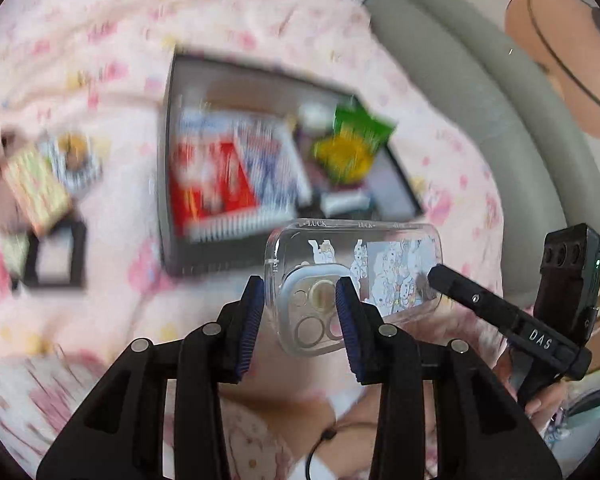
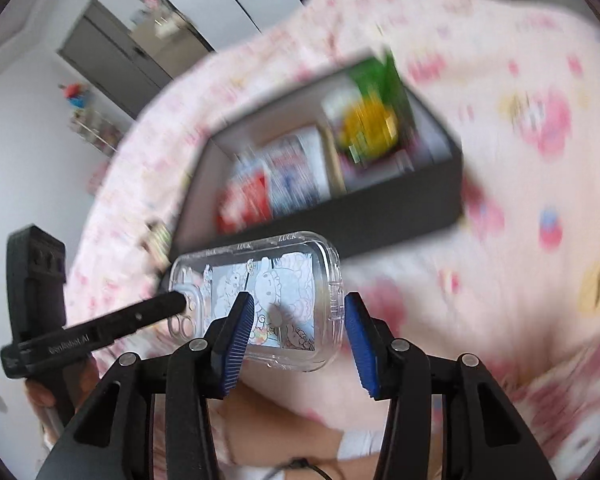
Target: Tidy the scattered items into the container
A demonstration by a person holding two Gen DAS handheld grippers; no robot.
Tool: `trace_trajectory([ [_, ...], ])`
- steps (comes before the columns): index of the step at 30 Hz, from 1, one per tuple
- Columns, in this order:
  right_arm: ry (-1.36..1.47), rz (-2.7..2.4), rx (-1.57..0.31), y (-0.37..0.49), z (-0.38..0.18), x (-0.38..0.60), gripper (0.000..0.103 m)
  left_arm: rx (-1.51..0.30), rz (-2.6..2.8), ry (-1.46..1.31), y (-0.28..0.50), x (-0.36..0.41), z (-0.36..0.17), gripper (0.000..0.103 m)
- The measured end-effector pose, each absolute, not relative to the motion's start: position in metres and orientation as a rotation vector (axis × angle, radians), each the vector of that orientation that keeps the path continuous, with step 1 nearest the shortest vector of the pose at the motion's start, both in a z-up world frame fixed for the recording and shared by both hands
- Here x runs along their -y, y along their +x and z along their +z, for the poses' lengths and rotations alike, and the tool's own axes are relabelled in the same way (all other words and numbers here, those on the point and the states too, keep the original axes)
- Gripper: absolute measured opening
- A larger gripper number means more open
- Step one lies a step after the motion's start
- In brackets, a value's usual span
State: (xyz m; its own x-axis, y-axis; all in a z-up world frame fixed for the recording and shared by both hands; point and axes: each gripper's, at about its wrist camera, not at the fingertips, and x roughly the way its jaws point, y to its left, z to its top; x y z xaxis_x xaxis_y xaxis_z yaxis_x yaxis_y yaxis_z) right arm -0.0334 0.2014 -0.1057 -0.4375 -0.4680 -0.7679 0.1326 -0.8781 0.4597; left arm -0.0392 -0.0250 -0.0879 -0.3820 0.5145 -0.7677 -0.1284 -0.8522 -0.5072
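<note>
A clear phone case (image 1: 384, 260) printed with cartoon figures hangs in the air between both grippers, sharp against a blurred background. My left gripper (image 1: 300, 320) is shut on its camera-cutout end. My right gripper (image 2: 298, 328) is shut on the opposite end of the case (image 2: 276, 280). A finger (image 1: 472, 300) of the right gripper rests on the case's printed half, and a finger (image 2: 140, 316) of the left one reaches the cutout. Just beyond the case lies the black box (image 1: 165, 168), holding red and blue packets, a spiral notebook and a green-yellow packet (image 1: 352, 148). Its dark side wall (image 2: 380, 216) faces the right gripper.
Everything lies on a pink patterned blanket (image 1: 112, 52). Left of the box lie a patterned card (image 1: 36, 184), a striped packet (image 1: 74, 156) and a small black frame (image 1: 56, 256). A grey padded edge (image 1: 460, 100) and a person's shoulder (image 1: 560, 60) are at the right.
</note>
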Motion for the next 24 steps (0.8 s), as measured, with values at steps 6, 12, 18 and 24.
trace_trajectory([
  [6,1.351,-2.349,0.263,-0.114,-0.080,-0.184,0.043,0.499,2.364,-1.480,-0.113,0.028,-0.082,0.037],
  [12,1.498,-2.271,0.163,-0.159,-0.127,-0.175,0.043,0.404,2.312,-1.668,-0.156,0.012,-0.123,0.038],
  [18,1.664,-2.116,0.173,-0.166,-0.169,-0.180,0.043,0.213,2.264,-1.807,-0.160,-0.006,-0.143,0.042],
  [24,1.615,-2.142,0.190,-0.164,-0.159,-0.184,0.043,0.254,2.310,-1.755,-0.170,-0.004,-0.134,0.047],
])
